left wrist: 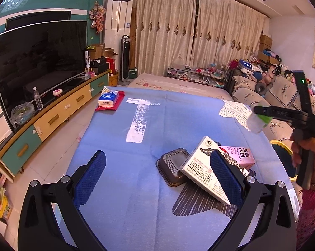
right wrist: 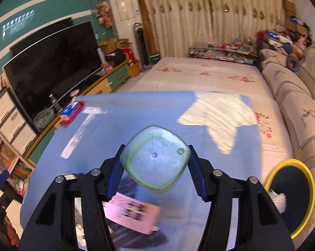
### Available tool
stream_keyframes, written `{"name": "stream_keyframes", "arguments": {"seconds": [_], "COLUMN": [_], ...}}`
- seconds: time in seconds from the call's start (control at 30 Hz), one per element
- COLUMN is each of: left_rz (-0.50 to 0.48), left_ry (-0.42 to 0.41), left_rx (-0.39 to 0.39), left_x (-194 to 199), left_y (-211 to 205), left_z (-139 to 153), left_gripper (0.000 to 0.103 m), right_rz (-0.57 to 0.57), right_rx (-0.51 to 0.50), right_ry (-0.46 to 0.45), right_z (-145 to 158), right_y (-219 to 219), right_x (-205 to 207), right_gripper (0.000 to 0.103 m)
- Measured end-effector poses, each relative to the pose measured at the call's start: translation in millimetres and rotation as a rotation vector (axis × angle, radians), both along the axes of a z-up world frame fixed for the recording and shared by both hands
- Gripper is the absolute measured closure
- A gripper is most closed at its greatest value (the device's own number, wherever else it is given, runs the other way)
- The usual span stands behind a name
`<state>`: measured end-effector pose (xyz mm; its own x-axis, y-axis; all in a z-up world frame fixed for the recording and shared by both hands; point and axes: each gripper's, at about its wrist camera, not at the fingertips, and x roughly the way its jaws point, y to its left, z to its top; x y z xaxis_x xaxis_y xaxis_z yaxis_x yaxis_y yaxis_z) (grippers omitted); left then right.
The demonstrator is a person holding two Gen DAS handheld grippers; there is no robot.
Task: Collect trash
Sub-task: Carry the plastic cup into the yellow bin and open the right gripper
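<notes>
My right gripper (right wrist: 156, 146) is shut on a clear plastic cup (right wrist: 155, 159) with a green band, seen bottom-on between the blue pads. In the left wrist view that cup (left wrist: 256, 122) hangs in the air at the right, above the table's edge, held by the right gripper (left wrist: 255, 110) in a person's hand. My left gripper (left wrist: 157, 154) stands open low over the blue tablecloth (left wrist: 136, 188). A white carton (left wrist: 201, 171) leans on a black plastic tray (left wrist: 174, 165), just inside the left gripper's right finger. A pink milk carton (left wrist: 239, 156) lies behind it.
A yellow-rimmed bin (right wrist: 291, 162) with something white inside stands beside the table at the right, below the cup. A tissue pack (left wrist: 108, 98) on a red mat lies at the far left corner. A television cabinet runs along the left, a sofa along the right.
</notes>
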<state>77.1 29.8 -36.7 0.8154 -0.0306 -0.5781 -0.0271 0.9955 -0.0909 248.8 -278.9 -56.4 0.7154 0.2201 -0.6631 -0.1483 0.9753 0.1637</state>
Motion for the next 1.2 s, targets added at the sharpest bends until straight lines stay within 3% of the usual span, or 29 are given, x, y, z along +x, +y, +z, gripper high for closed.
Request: {"name": "stream_keyframes", "arguments": {"seconds": [0.2,0.33,0.57,0.8,0.87,1.2], "left_rz": [-0.041,-0.064,-0.102,-0.131,-0.133,-0.141], "left_ry": [0.016,0.028,0.045,0.067,0.075,0.15], "left_rx": [0.016,0.034,0.063,0.09,0.097,0.061], "left_x": [9,14,22,30,32,30], "left_y": [-22,-39,-66,-86,-89,-93], "left_z": [-5,-7,-9,-11,-13,-33], "left_gripper": [0.005,0.005,0.005,0.005,0.005,0.005], "right_rz": [-0.237,-0.391,-0.537,-0.582,-0.592,-0.557], "right_rx": [-0.014,-0.016,-0.011,0.005,0.004,-0.015], "right_ry": [0.047,0.104,0.225,0.29,0.278,0.178], "right_z": [-21,-51,-116,-157,-156,-122], "right_y": [-106,-174,-250,-275,-279,-254], "right_x": [-7,-11,-7,-7,-10,-42], "right_gripper": [0.048,0.048,0.048,0.047,0.041,0.037]}}
